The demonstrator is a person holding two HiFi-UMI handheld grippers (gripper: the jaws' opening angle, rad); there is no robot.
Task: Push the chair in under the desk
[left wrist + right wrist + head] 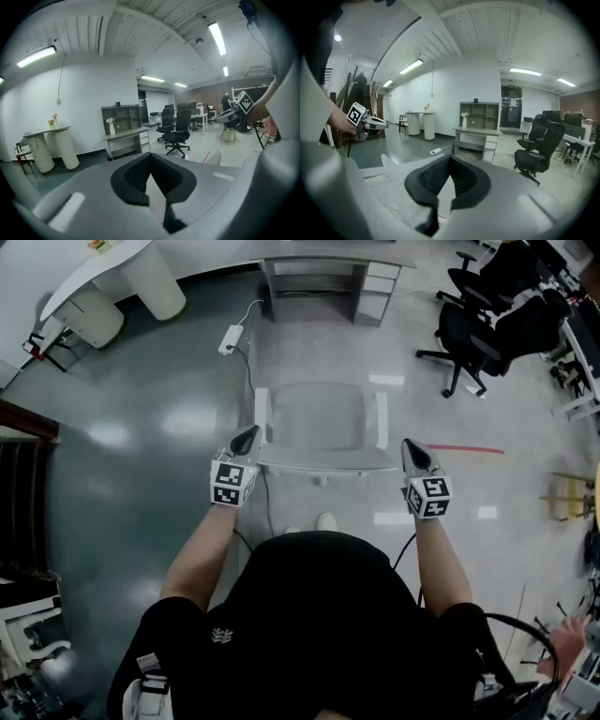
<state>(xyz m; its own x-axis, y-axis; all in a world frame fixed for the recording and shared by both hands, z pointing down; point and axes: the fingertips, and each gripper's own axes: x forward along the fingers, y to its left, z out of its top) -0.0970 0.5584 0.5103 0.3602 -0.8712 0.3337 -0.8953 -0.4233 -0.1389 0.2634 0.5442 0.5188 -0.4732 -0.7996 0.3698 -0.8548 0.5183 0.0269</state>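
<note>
Nearest is the person's black top (319, 615), with both forearms reaching out to 12 o'clock. The left claw (248, 436) and right claw (413, 450) sit at the two rear corners of the pale chair (319, 416). Each gripper view shows its jaws closed tip to tip with nothing clamped between them. They look set to press on the chair, not to grip it.

The chair stands well apart from the desk (319, 261), which lies at 12 o'clock with a drawer stack (377, 287) on its 3 o'clock side.

Several things could go wrong from here. Closed tips pressing on a thin back edge could slide off. If one arm leads, the chair would probably yaw, and an armrest could strike the drawer stack or the desk's leg. A power strip (231, 338) lies at 11 o'clock of the chair, and its cable (251, 381) trails down past the chair's 9 o'clock side. A chair foot could snag or drag that cable. A high push on a chair that drags could also tip it forward.

The seat hides the chair's base, so wheels or plain legs cannot be told. Whether the tips actually touch the backrest is unclear. The frame cuts off the desk's top, and the opening beneath it is dim.
</note>
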